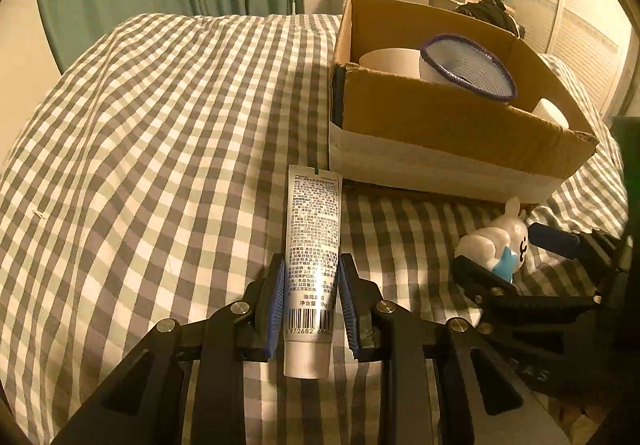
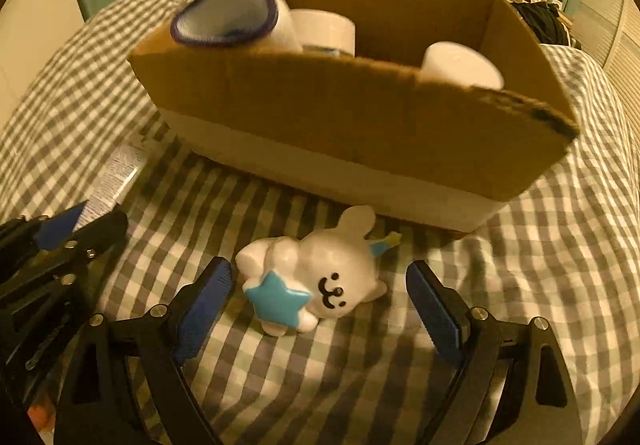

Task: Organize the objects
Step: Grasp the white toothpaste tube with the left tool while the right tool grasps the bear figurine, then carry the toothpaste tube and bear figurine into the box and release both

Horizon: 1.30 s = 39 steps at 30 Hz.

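A silver tube (image 1: 311, 265) with printed text and a barcode lies on the checked bedspread, its crimped end toward the cardboard box (image 1: 440, 125). My left gripper (image 1: 311, 265) has its blue pads against both sides of the tube. A white rabbit figurine (image 2: 316, 277) with a blue star lies on its side in front of the box (image 2: 360, 133). My right gripper (image 2: 320, 285) is open, with one pad on each side of the figurine and not touching it. The figurine (image 1: 496, 245) and tube (image 2: 116, 173) each show in the other view.
The box holds a white cup with a purple rim (image 1: 468, 65), a white roll (image 1: 388, 61) and another white cylinder (image 2: 460, 65). The checked bedspread (image 1: 160, 125) stretches left. Green curtains, a desk and a mirror stand behind.
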Each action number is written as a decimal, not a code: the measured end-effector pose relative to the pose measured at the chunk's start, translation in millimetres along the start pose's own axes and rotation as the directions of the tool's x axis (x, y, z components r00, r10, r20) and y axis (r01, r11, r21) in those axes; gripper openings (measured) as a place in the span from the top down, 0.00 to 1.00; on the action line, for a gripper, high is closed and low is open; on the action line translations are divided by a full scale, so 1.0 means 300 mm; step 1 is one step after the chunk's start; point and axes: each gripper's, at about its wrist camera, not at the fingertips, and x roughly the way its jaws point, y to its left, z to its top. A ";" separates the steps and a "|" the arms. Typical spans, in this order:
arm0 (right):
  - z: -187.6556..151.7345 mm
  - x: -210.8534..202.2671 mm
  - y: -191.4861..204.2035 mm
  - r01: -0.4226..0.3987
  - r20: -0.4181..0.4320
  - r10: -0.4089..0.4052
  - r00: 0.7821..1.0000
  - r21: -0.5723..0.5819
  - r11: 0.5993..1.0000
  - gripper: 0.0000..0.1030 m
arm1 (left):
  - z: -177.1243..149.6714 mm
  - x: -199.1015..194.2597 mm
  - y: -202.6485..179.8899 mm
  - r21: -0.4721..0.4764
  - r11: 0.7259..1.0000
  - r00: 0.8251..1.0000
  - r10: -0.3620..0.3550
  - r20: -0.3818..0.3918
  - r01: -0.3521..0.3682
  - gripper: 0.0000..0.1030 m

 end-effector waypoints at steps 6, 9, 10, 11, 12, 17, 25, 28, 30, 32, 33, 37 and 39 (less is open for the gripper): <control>-0.007 0.016 0.004 0.008 -0.019 -0.008 1.000 -0.012 1.000 0.31 | 0.032 0.027 0.006 -0.008 1.000 1.000 -0.010 -0.002 0.010 0.75; -0.022 -0.006 0.011 0.011 0.002 -0.011 1.000 -0.029 1.000 0.40 | 0.034 0.012 -0.007 -0.001 1.000 1.000 0.006 -0.002 -0.006 0.75; -0.030 -0.019 0.014 0.011 0.013 -0.011 1.000 -0.036 0.999 0.40 | 0.032 0.006 -0.008 0.000 1.000 1.000 0.009 -0.001 -0.009 0.75; -0.036 -0.029 0.016 0.008 0.019 -0.008 1.000 -0.042 0.999 0.40 | 0.024 -0.003 -0.010 0.000 1.000 1.000 0.007 0.000 -0.007 0.75; -0.045 -0.043 0.019 0.007 0.029 -0.006 1.000 -0.051 0.999 0.40 | 0.022 -0.009 -0.011 -0.001 1.000 1.000 0.001 0.000 -0.001 0.75; -0.069 -0.114 0.021 -0.010 0.067 0.013 0.998 -0.054 0.999 0.40 | 0.016 -0.037 -0.015 -0.002 1.000 1.000 -0.002 0.007 0.002 0.75; -0.088 -0.245 0.029 -0.003 0.127 0.011 0.992 -0.069 0.998 0.40 | -0.018 -0.121 -0.019 -0.009 0.999 0.999 -0.036 0.033 0.036 0.75; -0.115 -0.287 0.020 -0.023 0.132 0.030 0.991 -0.052 0.998 0.40 | -0.031 -0.152 -0.021 -0.016 0.998 0.998 -0.061 0.036 0.061 0.75; -0.125 -0.317 0.018 -0.026 0.142 0.032 0.989 -0.044 0.999 0.40 | -0.036 -0.174 -0.021 -0.022 0.997 0.997 -0.072 0.039 0.072 0.75; -0.135 -0.354 0.018 -0.027 0.156 0.033 0.987 -0.043 0.999 0.40 | -0.031 -0.192 -0.016 -0.025 0.997 0.996 -0.077 0.046 0.078 0.75; -0.137 -0.376 0.018 -0.027 0.165 0.034 0.986 -0.045 0.999 0.40 | -0.028 -0.206 -0.016 -0.025 0.996 0.995 -0.080 0.052 0.082 0.75; -0.115 -0.434 0.032 -0.025 0.200 0.035 0.979 -0.054 0.998 0.40 | 0.005 -0.268 -0.017 -0.032 0.994 0.991 -0.100 0.086 0.103 0.75; -0.100 -0.471 0.034 -0.025 0.224 0.037 0.974 -0.056 0.998 0.40 | 0.034 -0.302 -0.021 -0.031 0.993 0.988 -0.109 0.112 0.113 0.75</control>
